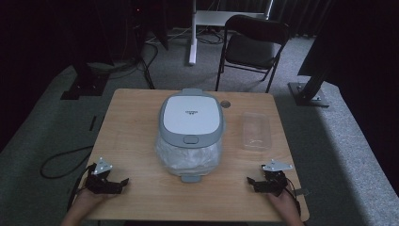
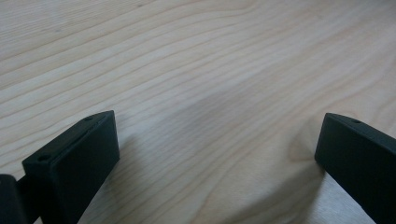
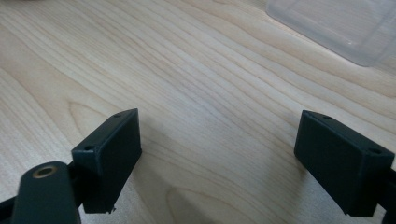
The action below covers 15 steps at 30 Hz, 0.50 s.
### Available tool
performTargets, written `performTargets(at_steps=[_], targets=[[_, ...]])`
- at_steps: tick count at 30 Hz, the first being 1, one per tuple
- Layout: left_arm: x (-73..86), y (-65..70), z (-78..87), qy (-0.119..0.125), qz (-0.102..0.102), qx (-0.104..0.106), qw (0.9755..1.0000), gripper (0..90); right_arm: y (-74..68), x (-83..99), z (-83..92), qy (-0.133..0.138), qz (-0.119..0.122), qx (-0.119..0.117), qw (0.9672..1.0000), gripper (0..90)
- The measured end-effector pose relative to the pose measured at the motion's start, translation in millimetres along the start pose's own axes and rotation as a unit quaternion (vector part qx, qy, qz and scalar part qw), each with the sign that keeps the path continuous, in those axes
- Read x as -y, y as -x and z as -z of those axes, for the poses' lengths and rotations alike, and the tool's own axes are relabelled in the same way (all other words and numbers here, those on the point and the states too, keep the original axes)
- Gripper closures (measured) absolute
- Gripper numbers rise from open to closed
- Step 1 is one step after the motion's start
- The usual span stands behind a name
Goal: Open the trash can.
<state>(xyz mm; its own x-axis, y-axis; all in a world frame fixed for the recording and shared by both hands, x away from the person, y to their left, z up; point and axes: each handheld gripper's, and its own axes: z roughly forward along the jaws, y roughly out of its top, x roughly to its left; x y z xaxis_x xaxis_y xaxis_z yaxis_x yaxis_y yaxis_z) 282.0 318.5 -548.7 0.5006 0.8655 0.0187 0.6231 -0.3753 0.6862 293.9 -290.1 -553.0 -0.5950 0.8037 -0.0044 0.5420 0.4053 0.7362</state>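
A white and grey rice cooker with its lid down stands mid-table, and a crumpled clear plastic bag bulges at its near side. A clear plastic container lies to its right, and its corner shows in the right gripper view. My left gripper rests open near the front left edge, with bare wood between its jaws. My right gripper rests open near the front right edge, over bare wood. Neither gripper touches the cooker.
The wooden table has a small round dark spot behind the cooker. A black folding chair and a white stand are beyond the far edge. Dark stand bases sit on the grey carpet, and a cable loops at left.
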Motion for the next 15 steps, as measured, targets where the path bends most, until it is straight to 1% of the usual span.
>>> performTargets(at_steps=[2, 3, 5, 6, 11, 15], targets=[[0.1, -0.1, 0.0, 0.0, -0.001, 0.001, 1.0, 0.6, -0.3, 0.1, 0.3, 0.0, 0.0, 0.002, 1.0, 14.2], [0.8, -0.7, 0.6, 0.001, -0.006, 0.006, 1.0, 0.7, -0.7, 0.3, 0.5, 0.0, 0.001, 0.003, 1.0, 14.2], [1.3, -1.1, 1.0, 0.001, -0.009, 0.009, 0.9999, 0.7, -0.7, 0.4, 0.6, 0.0, 0.001, 0.003, 1.0, 14.1], [1.5, -1.2, 1.3, 0.001, -0.01, 0.01, 0.9999, 1.0, 0.3, 0.3, 0.2, -0.001, -0.002, 0.0, 1.0, 14.1], [0.9, -1.3, 1.3, 0.0, -0.012, 0.012, 0.9999, 1.4, 0.7, 0.2, 0.2, -0.002, -0.002, 0.0, 1.0, 14.2], [0.4, 0.4, 2.6, -0.002, -0.016, 0.016, 0.9998, 4.3, 0.7, 0.2, 0.2, -0.002, -0.002, 0.0, 1.0, 14.2]])
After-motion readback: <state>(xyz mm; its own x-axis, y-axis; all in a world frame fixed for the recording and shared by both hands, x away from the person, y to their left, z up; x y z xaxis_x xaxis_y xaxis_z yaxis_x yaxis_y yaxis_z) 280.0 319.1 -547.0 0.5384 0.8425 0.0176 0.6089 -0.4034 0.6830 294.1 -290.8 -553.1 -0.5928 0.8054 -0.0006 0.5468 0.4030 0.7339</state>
